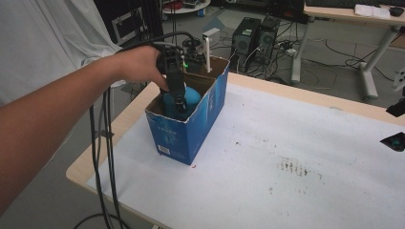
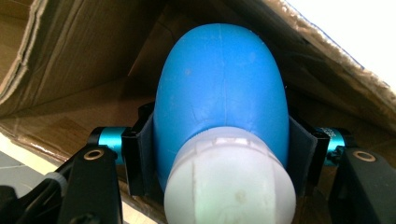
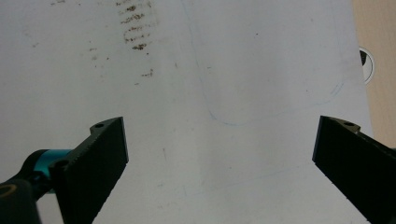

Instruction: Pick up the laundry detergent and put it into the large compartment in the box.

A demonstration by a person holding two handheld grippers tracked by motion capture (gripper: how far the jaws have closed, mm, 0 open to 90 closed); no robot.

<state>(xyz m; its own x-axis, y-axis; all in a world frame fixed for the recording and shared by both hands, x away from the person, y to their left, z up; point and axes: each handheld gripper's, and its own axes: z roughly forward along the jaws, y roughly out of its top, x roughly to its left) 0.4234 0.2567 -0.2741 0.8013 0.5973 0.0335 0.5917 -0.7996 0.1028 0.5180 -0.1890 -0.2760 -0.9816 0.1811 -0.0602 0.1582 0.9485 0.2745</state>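
White paper covers the table (image 1: 296,157). Inside the blue cardboard box (image 1: 191,131), the left tool (image 2: 219,154) grips a blue bottle (image 2: 219,88) between its pads. Over bare paper, the right tool (image 3: 219,154) stands wide.

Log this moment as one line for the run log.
left gripper: shut on bottle, inside box | right gripper: open, nothing held, over white sheet | step: bottle going into box

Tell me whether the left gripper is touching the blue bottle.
Touching: in the left gripper view, both jaws of the left gripper press against the blue bottle's sides.
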